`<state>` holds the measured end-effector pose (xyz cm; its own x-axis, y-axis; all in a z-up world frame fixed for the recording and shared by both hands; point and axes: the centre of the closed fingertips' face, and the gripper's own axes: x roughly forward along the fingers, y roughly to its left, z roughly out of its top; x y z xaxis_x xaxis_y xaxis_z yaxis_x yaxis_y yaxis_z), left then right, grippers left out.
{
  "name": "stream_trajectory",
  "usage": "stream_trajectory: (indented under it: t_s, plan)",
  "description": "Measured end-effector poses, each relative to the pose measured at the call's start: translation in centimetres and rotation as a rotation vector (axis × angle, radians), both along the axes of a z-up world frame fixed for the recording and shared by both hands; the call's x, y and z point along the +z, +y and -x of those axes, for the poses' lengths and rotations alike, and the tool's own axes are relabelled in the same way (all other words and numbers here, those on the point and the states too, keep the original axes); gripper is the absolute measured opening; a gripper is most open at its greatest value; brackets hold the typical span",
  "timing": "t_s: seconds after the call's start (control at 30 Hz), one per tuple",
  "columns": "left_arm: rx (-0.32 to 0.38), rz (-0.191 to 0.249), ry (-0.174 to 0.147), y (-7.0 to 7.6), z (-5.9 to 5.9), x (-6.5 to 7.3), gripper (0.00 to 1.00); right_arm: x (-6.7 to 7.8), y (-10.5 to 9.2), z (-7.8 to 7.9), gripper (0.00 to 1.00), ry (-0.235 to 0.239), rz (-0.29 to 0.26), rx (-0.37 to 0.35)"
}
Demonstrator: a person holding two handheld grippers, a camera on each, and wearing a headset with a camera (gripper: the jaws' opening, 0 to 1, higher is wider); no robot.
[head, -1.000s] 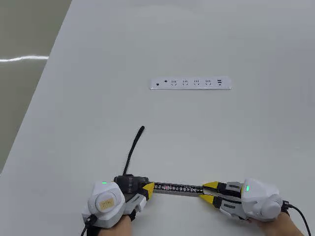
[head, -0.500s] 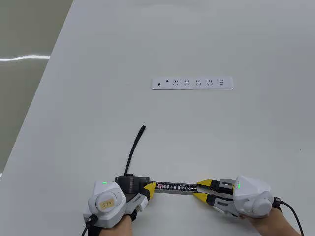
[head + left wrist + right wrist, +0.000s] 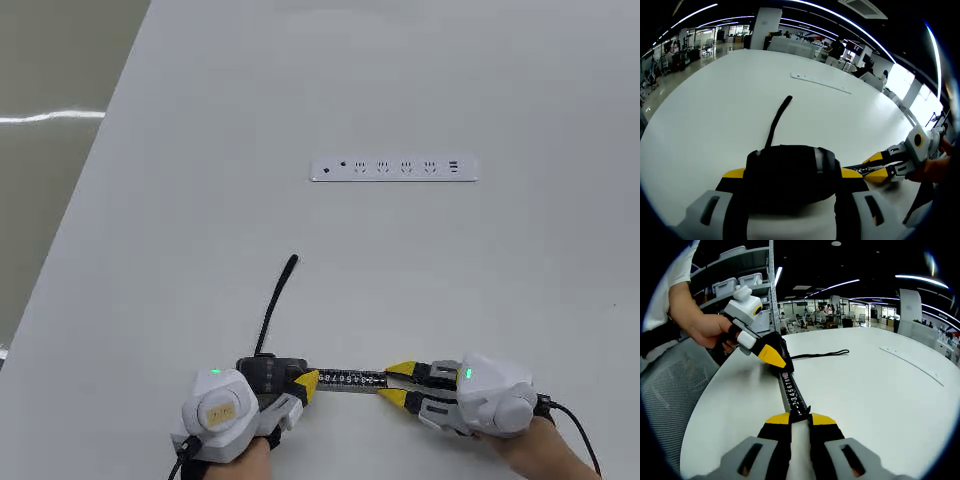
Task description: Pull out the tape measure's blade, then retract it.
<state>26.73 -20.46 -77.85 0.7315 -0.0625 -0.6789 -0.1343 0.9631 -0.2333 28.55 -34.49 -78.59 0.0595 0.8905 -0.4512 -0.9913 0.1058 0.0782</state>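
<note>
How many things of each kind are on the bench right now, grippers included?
Tape measure: 1
Power strip: 1
Grippers: 2, the left gripper and the right gripper
Total: 4

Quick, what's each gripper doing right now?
Left gripper: closed on the tape measure.
Right gripper: closed on the end of the blade.

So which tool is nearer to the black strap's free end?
Left. The left tool holds the case from which the strap runs; the right tool pinches the blade farther right.
</note>
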Motion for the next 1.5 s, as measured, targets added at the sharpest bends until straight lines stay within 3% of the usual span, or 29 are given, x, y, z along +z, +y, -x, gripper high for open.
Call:
stream_trajectory:
  t_s: [0.23,1.5]
  plan:
    - [-0.009,-0.006,0.003,-0.1,0.0,0.0,0.67,0.2,1.5,0.8,0.12,-0.020,0.001,0.051]
    - [0.010,0.014,0.009,-0.2,-0.2,-0.2,0.67,-0.1,6.7,1.2,0.12,-0.043,-0.010,0.126]
